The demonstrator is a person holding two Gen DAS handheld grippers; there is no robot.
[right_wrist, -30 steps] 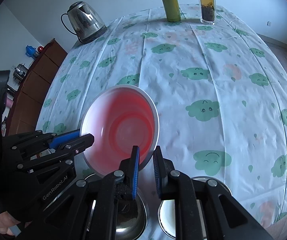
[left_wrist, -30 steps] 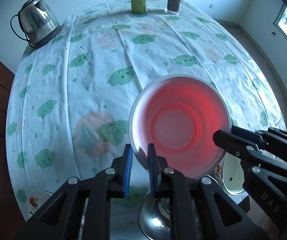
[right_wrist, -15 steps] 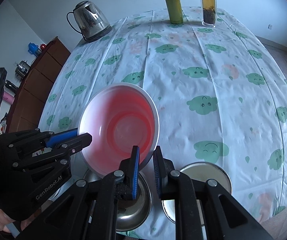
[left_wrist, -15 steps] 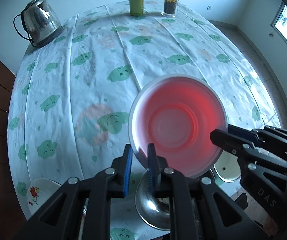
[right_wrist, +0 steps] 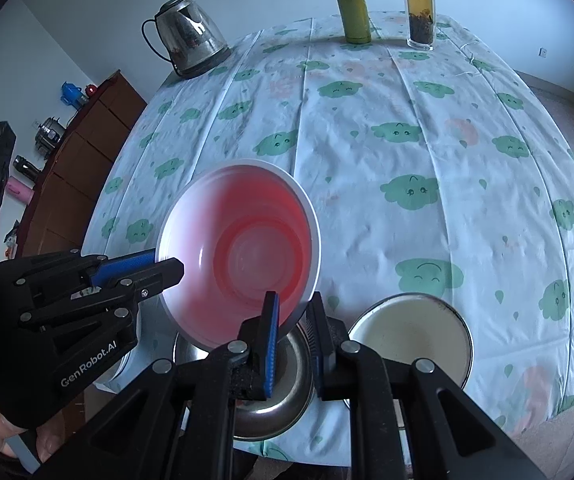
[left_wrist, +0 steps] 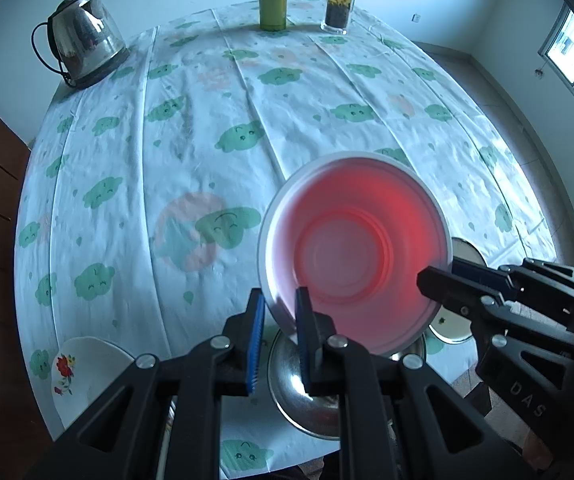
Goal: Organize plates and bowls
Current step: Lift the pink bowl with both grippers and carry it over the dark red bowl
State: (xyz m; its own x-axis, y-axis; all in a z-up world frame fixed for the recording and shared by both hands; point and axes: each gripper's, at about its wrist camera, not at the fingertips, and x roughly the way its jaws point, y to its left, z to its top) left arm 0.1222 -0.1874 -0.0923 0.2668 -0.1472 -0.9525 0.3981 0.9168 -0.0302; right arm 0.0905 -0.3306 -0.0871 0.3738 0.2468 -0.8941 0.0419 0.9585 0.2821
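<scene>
While the left gripper clamped the red-tinted white plastic bowl's near-left rim, the right gripper pinched its right rim.

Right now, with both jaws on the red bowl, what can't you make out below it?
- Steel bowl, left wrist view: far side hidden by the red bowl.
- Enamel dish, right wrist view: near rim covered by the right gripper.
- Flowered plate, left wrist view: near part hidden behind the left gripper.
</scene>
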